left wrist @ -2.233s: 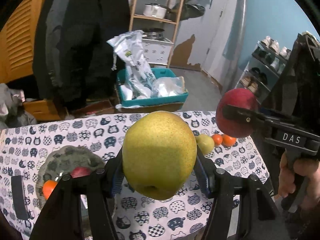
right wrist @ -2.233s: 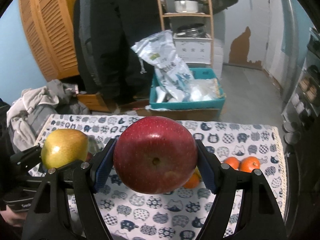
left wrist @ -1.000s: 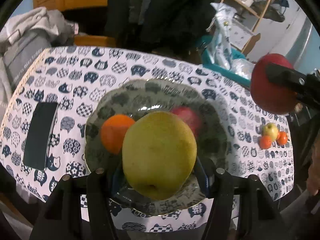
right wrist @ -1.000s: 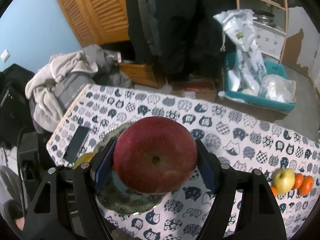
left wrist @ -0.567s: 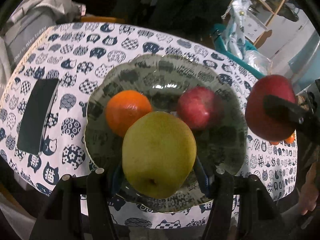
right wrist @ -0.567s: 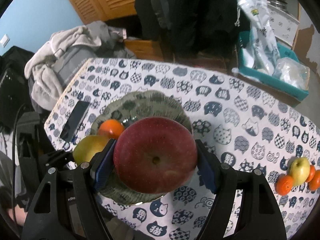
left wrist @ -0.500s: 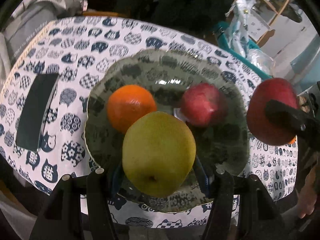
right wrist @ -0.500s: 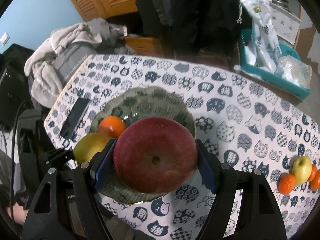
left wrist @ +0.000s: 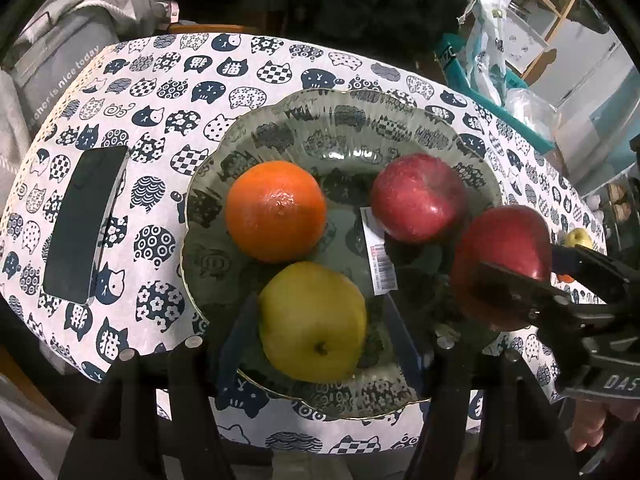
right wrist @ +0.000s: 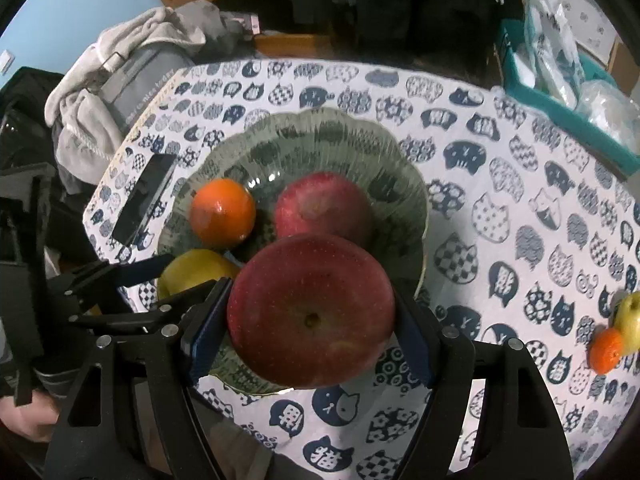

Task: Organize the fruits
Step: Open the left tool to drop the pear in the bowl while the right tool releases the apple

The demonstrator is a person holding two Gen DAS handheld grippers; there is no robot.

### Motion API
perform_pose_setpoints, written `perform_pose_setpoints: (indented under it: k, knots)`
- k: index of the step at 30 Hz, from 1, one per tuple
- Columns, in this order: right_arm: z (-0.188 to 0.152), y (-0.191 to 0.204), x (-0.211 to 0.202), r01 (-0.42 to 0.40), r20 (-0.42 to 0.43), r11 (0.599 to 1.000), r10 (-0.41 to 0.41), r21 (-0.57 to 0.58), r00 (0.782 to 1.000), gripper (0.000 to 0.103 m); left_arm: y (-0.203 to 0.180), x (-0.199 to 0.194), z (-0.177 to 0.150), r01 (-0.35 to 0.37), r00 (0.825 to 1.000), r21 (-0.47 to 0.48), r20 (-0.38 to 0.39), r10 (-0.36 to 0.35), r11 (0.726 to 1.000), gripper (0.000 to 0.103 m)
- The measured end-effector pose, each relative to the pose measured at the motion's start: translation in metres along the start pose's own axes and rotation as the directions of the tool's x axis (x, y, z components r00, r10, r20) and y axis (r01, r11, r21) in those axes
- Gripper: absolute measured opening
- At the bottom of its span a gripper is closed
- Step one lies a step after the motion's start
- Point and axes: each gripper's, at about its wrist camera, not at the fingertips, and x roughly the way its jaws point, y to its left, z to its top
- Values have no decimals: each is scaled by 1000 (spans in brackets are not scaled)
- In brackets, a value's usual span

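Since half a second ago: the left gripper has spread its fingers, and the yellow pear that was clamped between them now sits on the plate with a gap on both sides; the right gripper has come lower over the plate's near right rim.
Left gripper: fingers apart, flanking the pear but not touching it, at the plate's near edge.
Right gripper: clamped on a big red apple, blue pads pressing both sides; in the left wrist view this apple hangs over the plate's right rim, and whether it touches the plate cannot be told.
Plate: green-grey glass, scalloped rim, lying on the cat-print cloth of the surface.
On the plate: an orange at the left, a second red apple at the right, the pear nearer the camera and just beside the orange; a white barcode label shows between the fruits.
Other fruit: a small yellow-green apple and a small orange touching each other near the surface's far right edge, well apart from the plate.
Phone: dark, flat on the cloth to the left of the plate.
Background: grey clothes heaped beyond the surface and a teal crate with plastic bags.
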Motion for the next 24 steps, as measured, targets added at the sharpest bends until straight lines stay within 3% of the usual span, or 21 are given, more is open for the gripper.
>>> perform_pose_setpoints:
  k: [9, 13, 17, 24]
  knots:
    - [1, -4, 13, -25, -13, 999, 25, 29, 1000, 77, 2, 0, -1, 0, 1000, -13, -15, 0, 1000, 66]
    - [6, -9, -1, -66, 41, 996, 64, 60, 997, 76, 0, -1, 0, -26, 1000, -9, -12, 26, 1000, 65]
    - [10, -11, -15, -69, 77, 995, 63, 71, 995, 76, 1, -6, 3, -29, 1000, -9, 7, 29, 1000, 71]
    - [10, -16, -47, -8, 150, 998, -2, 66, 989, 76, -9, -25, 8, -5, 998, 1, 63, 5, 1000, 71]
